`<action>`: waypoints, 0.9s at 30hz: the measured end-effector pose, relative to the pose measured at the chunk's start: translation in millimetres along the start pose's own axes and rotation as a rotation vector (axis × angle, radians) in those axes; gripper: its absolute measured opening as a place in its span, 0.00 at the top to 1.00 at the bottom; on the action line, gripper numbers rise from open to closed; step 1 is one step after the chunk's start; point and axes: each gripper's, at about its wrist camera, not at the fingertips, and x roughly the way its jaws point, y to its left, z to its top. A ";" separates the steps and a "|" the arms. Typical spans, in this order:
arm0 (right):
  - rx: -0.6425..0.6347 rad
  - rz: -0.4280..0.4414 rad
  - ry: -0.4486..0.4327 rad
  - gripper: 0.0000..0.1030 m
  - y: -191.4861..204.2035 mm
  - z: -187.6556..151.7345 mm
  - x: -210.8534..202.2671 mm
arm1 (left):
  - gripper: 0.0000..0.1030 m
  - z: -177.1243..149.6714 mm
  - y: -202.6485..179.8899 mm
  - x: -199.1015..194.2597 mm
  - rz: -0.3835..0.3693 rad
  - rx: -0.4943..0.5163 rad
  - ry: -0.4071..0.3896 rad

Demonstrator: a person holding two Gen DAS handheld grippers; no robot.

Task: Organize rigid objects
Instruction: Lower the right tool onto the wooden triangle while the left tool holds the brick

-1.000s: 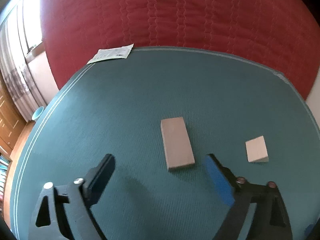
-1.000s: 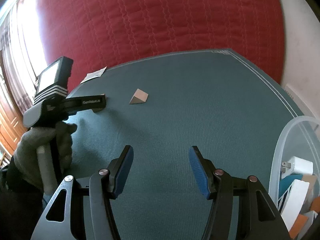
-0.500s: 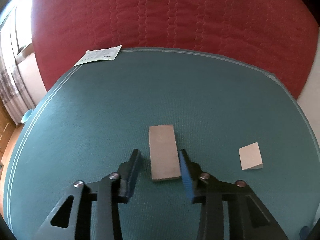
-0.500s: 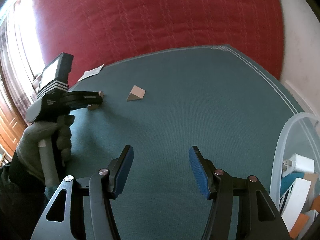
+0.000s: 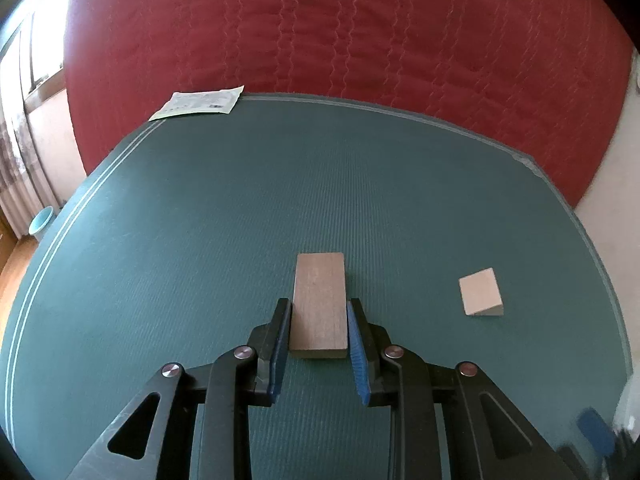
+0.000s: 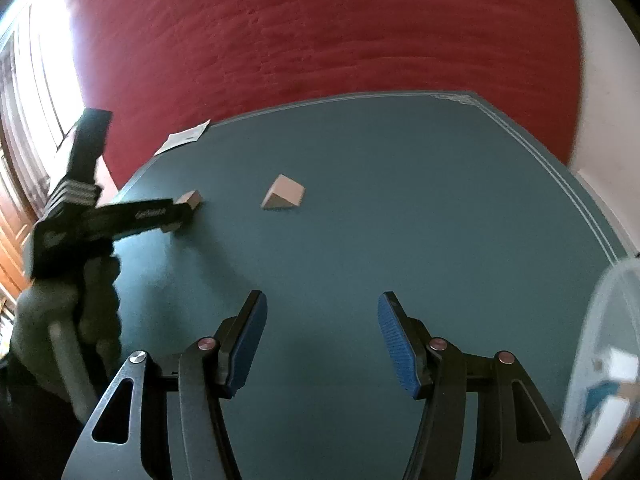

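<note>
A flat rectangular wooden block (image 5: pixel 320 280) lies on the green mat (image 5: pixel 200 240). My left gripper (image 5: pixel 319 305) is closing on it, and both blue pads press against its long sides near its close end. A small wooden wedge (image 5: pixel 480 291) sits to the right of it, apart. In the right wrist view the left gripper (image 6: pixel 178 216), held by a gloved hand (image 6: pixel 48 312), grips the block (image 6: pixel 191 199) at the left, with the wedge (image 6: pixel 285 193) beside it. My right gripper (image 6: pixel 320 300) hovers open over bare mat, nothing between its fingers.
A clear plastic bin (image 6: pixel 600 320) holding several items stands at the right edge, blurred. A white paper packet (image 5: pixel 198 101) lies at the mat's far left corner. A red quilt (image 5: pixel 360 40) lies beyond the mat.
My left gripper's jaws went from wide open to closed around the wooden block, and it moved in over it. The right gripper drifted slightly to the left, jaws unchanged.
</note>
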 end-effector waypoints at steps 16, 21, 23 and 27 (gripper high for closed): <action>-0.012 0.109 0.051 0.43 21.6 57.7 73.6 | 0.72 -9.1 10.7 -22.1 -0.043 -0.041 -0.013; -0.077 0.102 0.063 0.42 36.1 65.5 91.5 | 0.72 -12.0 11.2 -24.0 -0.034 -0.045 -0.021; -0.086 0.088 0.054 0.42 38.3 70.6 95.3 | 0.72 -12.8 12.4 -22.3 -0.026 -0.045 -0.022; -0.087 0.070 0.048 0.42 39.4 82.7 108.9 | 0.72 -16.0 15.3 -18.6 -0.022 -0.060 -0.014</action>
